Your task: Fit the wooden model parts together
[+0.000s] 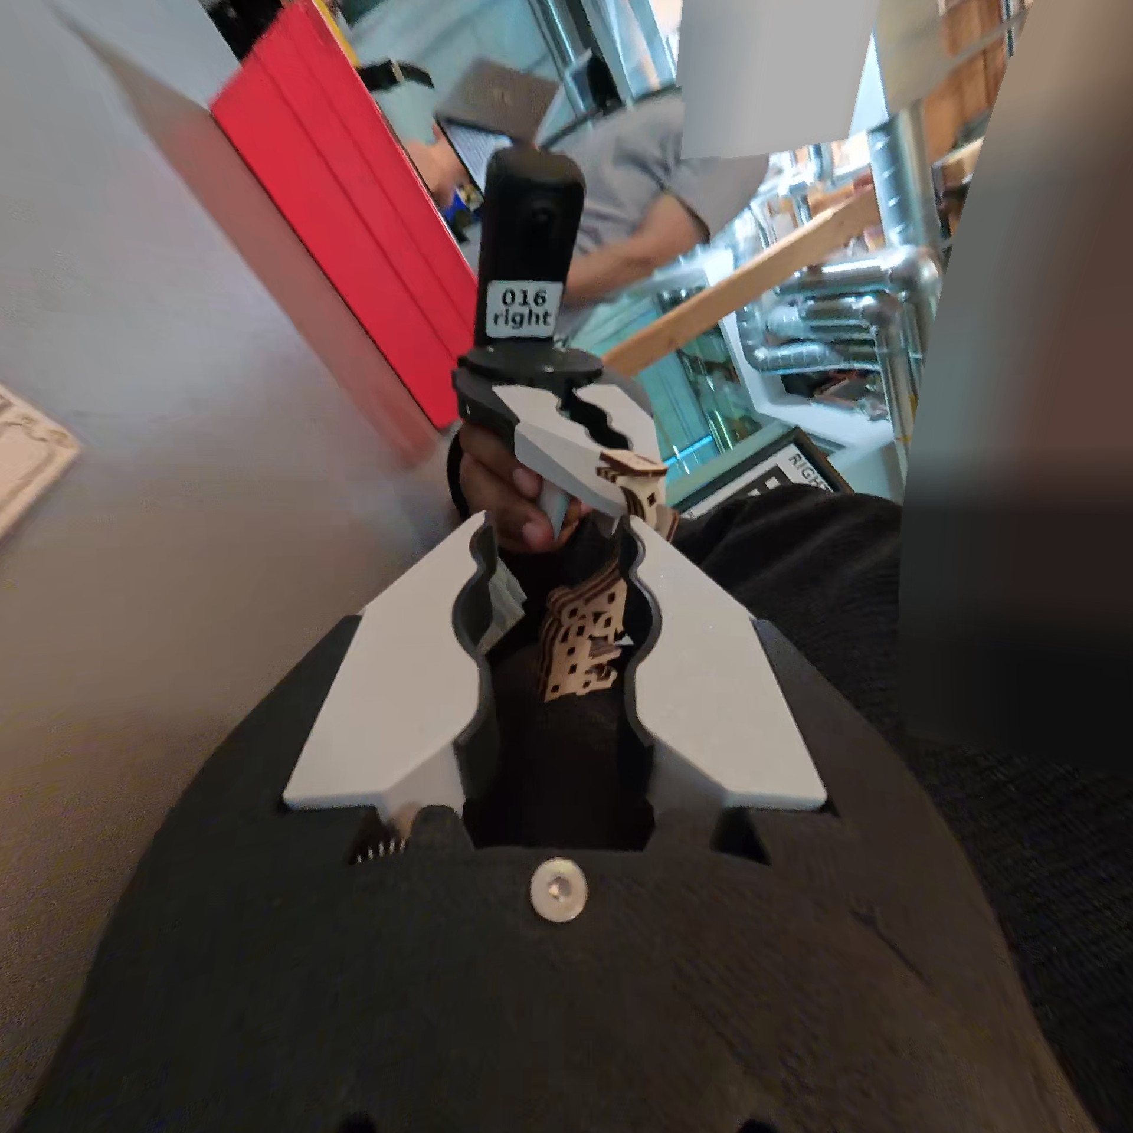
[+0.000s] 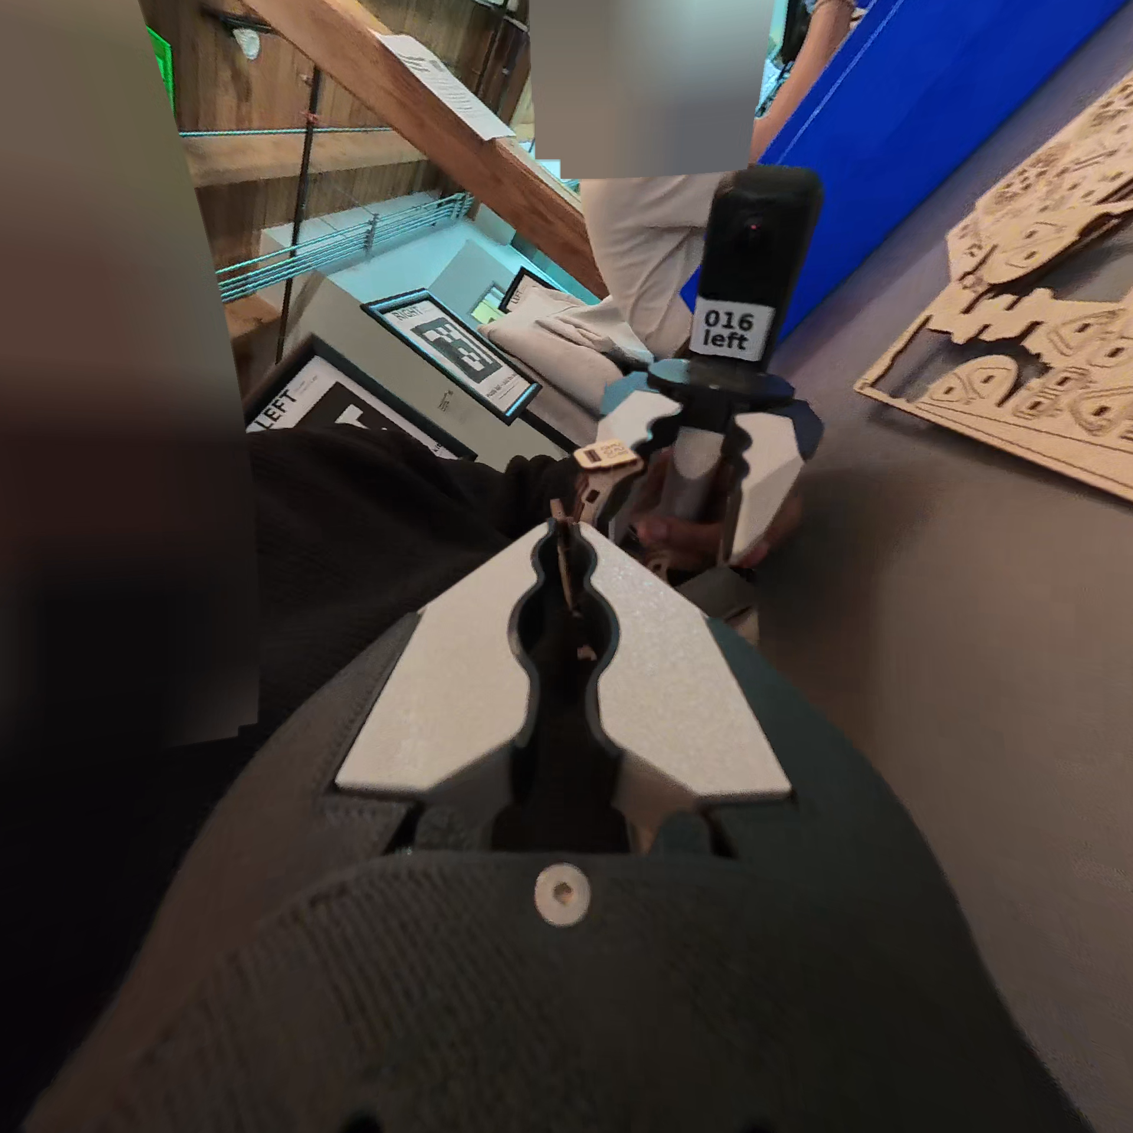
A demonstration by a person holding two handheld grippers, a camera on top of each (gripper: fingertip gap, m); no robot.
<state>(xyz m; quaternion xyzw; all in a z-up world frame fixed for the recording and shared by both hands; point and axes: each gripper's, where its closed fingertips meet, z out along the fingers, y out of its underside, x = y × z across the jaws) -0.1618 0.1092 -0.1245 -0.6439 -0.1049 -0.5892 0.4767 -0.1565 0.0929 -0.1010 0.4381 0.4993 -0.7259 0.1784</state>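
A grey table (image 2: 919,613) fills the right side of the right wrist view, with a blue panel (image 2: 919,153) standing at upper right and a flat laser-cut wooden sheet (image 2: 1011,368) lying at the right edge. In the left wrist view a red panel (image 1: 343,233) stands at upper left.

The left gripper (image 1: 555,533) fills the lower centre of its own view. Its jaws stand parted, and a layered wooden part with square cut-outs (image 1: 582,637) sits between them against the right finger; whether they pinch it cannot be told.

The right gripper (image 2: 564,527) is clenched on a thin wooden piece (image 2: 565,570), seen edge-on at centre, gripped near the fingertips and reaching back into the gap.

The two wooden parts meet just beyond both sets of tips.
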